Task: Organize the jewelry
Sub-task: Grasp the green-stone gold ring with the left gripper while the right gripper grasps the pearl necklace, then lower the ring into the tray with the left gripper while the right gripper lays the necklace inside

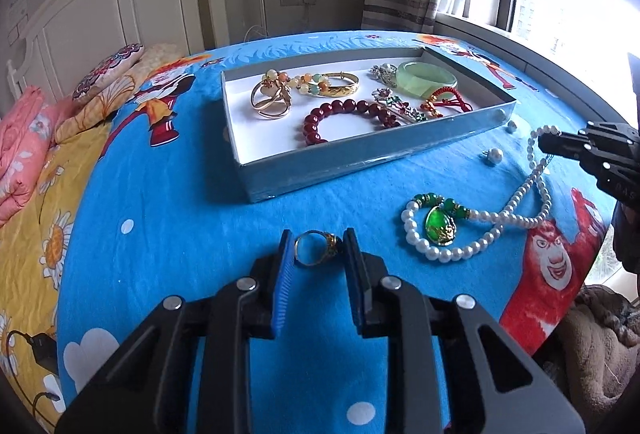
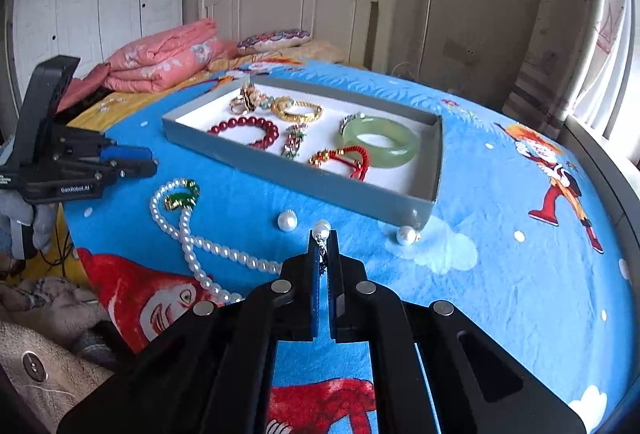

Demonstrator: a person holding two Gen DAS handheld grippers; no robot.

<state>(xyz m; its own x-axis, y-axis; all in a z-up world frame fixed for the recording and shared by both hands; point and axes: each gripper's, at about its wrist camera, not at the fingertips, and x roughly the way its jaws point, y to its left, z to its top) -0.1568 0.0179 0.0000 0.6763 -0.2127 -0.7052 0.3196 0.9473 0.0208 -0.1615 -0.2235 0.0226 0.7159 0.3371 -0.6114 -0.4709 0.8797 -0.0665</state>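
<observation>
My left gripper (image 1: 319, 248) is shut on a gold ring (image 1: 316, 248) and holds it just above the blue cloth. My right gripper (image 2: 323, 236) is shut on the end of a pearl necklace (image 2: 208, 246), which trails left across the cloth to its green pendant (image 1: 440, 226). The grey tray (image 1: 360, 157) holds a red bead bracelet (image 1: 340, 117), a gold bangle (image 1: 340, 83), a jade bangle (image 2: 380, 141), a red cord bracelet (image 2: 344, 159) and other pieces. The right gripper also shows in the left wrist view (image 1: 546, 145), and the left gripper in the right wrist view (image 2: 150, 159).
Two loose pearl earrings (image 2: 287, 221) (image 2: 407, 235) lie on the cloth by the tray's near edge. A bed with folded pink bedding (image 2: 160, 61) and a headboard stands behind the round table. A window (image 1: 580, 5) is to the right.
</observation>
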